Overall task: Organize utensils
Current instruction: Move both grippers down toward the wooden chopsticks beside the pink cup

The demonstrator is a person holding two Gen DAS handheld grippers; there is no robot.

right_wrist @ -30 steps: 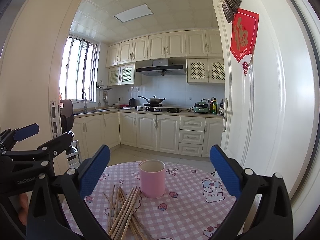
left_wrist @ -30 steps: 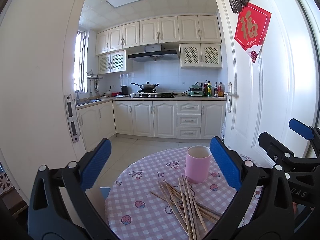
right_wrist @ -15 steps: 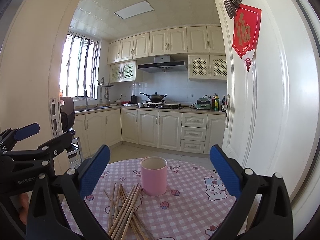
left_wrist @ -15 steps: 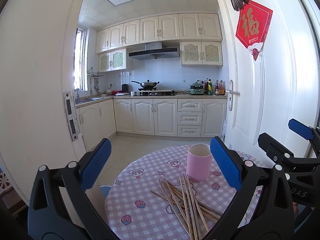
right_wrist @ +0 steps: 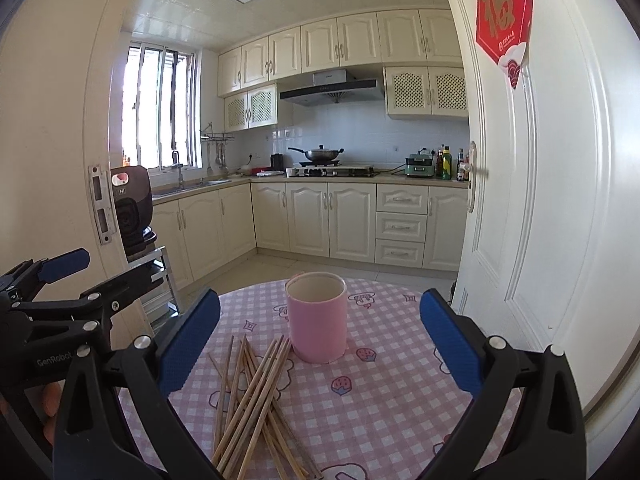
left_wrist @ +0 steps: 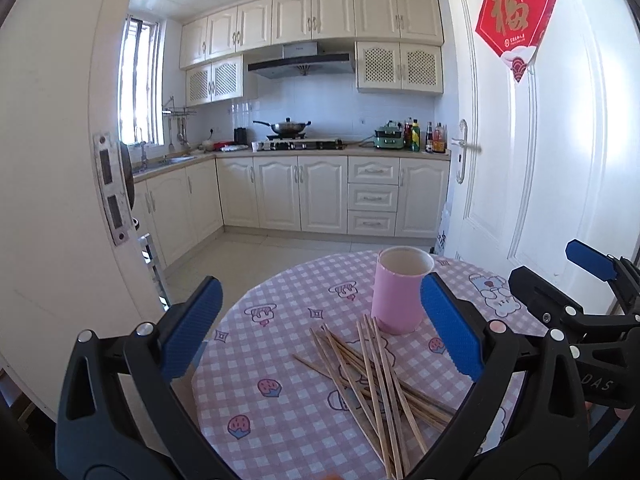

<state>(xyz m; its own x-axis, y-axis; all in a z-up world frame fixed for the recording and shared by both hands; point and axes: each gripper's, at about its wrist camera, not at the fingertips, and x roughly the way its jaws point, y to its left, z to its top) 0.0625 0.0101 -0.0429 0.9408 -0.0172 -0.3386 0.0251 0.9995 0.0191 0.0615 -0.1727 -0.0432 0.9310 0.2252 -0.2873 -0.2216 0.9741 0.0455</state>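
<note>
A pink cup [left_wrist: 398, 290] stands upright and empty on a round table with a pink checked cloth [left_wrist: 280, 364]; it also shows in the right wrist view [right_wrist: 317, 317]. A loose pile of wooden chopsticks [left_wrist: 374, 380] lies on the cloth in front of the cup, also seen in the right wrist view [right_wrist: 252, 392]. My left gripper [left_wrist: 320, 332] is open and empty above the near table edge. My right gripper [right_wrist: 320, 336] is open and empty, facing the cup. Each gripper shows at the edge of the other's view.
A white door [left_wrist: 540, 160] with a red paper sign [left_wrist: 516, 20] stands open right of the table. A door frame [left_wrist: 60, 200] is at the left. Kitchen cabinets [left_wrist: 320, 192] and a stove with a wok [left_wrist: 286, 126] lie beyond.
Both grippers have tilted down and moved slightly nearer, so the cup and chopsticks sit higher in both views. Both stay open and empty.
</note>
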